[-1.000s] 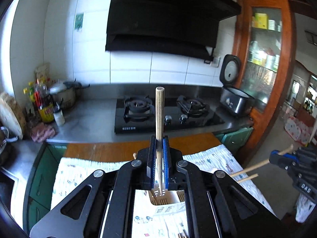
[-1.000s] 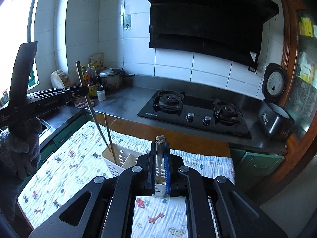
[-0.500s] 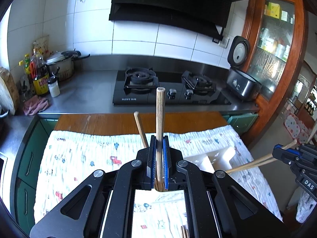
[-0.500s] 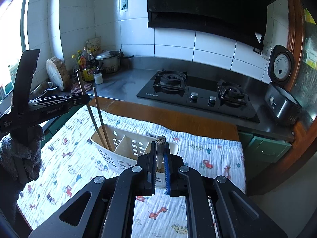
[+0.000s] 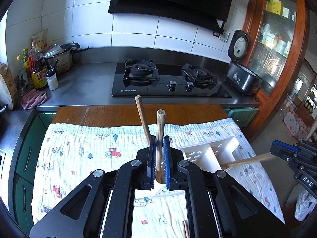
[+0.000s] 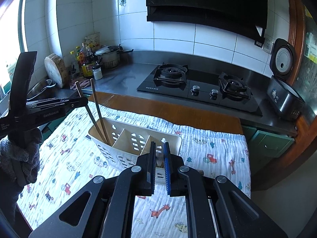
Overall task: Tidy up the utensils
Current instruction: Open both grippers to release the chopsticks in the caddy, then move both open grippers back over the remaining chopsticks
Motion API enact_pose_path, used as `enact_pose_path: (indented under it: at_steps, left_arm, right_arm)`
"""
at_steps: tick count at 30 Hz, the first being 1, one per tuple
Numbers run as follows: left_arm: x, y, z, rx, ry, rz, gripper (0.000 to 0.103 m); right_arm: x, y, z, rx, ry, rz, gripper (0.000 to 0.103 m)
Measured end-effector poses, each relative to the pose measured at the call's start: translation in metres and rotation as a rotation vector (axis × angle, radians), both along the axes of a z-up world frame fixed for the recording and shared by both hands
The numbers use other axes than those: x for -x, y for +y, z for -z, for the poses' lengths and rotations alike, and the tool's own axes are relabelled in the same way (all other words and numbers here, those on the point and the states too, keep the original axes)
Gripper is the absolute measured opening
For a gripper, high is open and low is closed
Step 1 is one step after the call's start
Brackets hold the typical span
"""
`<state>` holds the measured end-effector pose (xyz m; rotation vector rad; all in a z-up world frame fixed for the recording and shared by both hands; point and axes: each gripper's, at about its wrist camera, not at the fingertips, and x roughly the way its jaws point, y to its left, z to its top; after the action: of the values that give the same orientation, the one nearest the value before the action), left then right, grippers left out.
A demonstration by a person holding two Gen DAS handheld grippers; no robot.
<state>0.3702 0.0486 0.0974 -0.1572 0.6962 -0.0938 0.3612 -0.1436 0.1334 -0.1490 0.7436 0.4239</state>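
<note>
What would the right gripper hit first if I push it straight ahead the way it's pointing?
Probably the white utensil caddy: the right gripper, shut on a chopstick, points down at the caddy's near end compartment, and the chopstick would touch first. Depth is hard to judge.

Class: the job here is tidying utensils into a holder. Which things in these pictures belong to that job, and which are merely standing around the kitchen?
Part of the job:
left gripper
right gripper
chopsticks
white utensil holder

Just standing about:
gas hob
rice cooker
lidded pot
sauce bottles
printed cloth
</note>
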Motion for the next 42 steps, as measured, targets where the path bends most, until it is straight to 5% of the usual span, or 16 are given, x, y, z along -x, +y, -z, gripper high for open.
enact_pose_path:
  at_steps: [10, 22, 32, 42]
  left_arm:
    - [0.029, 0.000, -0.024, 0.022, -0.065, -0.002, 0.032]
    - [0.125, 0.000, -0.030, 0.011, -0.146, -0.017, 0.079]
    - [0.203, 0.016, 0.014, 0.022, -0.143, -0.076, 0.087]
    - [0.252, 0.029, 0.076, 0.038, -0.055, -0.150, 0.089]
  right_arm:
    - [0.032, -0.015, -0.024, -0.024, -0.074, 0.023, 0.022]
    - [0.113, -0.032, -0.013, -0.069, -0.113, 0.028, 0.044]
    - [0.173, -0.025, 0.055, -0.031, -0.051, 0.028, 0.044]
    - [0.216, -0.009, 0.126, -0.013, 0.038, 0.050, 0.044]
